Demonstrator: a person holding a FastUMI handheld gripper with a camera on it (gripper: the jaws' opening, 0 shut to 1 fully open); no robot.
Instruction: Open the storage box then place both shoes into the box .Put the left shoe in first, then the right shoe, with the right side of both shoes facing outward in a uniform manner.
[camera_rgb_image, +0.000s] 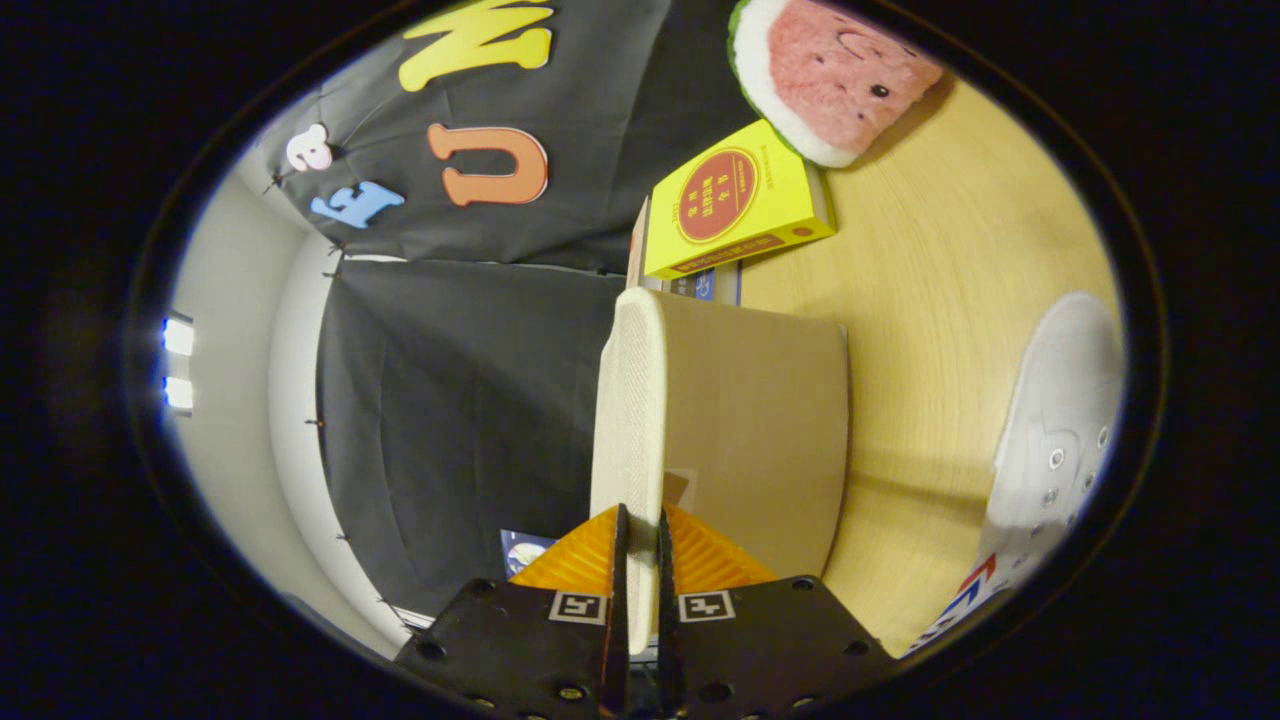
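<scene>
Already the beige fabric storage box (745, 430) shows its pale woven lid edge (628, 420) running straight ahead from the gripper (640, 570), whose fingers are pinched narrow on that edge, one each side. Camera rolled sideways, so the wooden tabletop (930, 260) stands vertical. A white canvas sneaker (1055, 440) lies well apart beyond the box; a yellow carton (735, 200) and watermelon plush (830, 70) sit further off.

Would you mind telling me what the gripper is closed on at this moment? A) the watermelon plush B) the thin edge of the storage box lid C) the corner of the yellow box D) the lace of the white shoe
B: the gripper has both fingers pressed on the thin pale edge of the storage box lid, while the white shoe, yellow box and watermelon plush lie apart on the table.
</scene>
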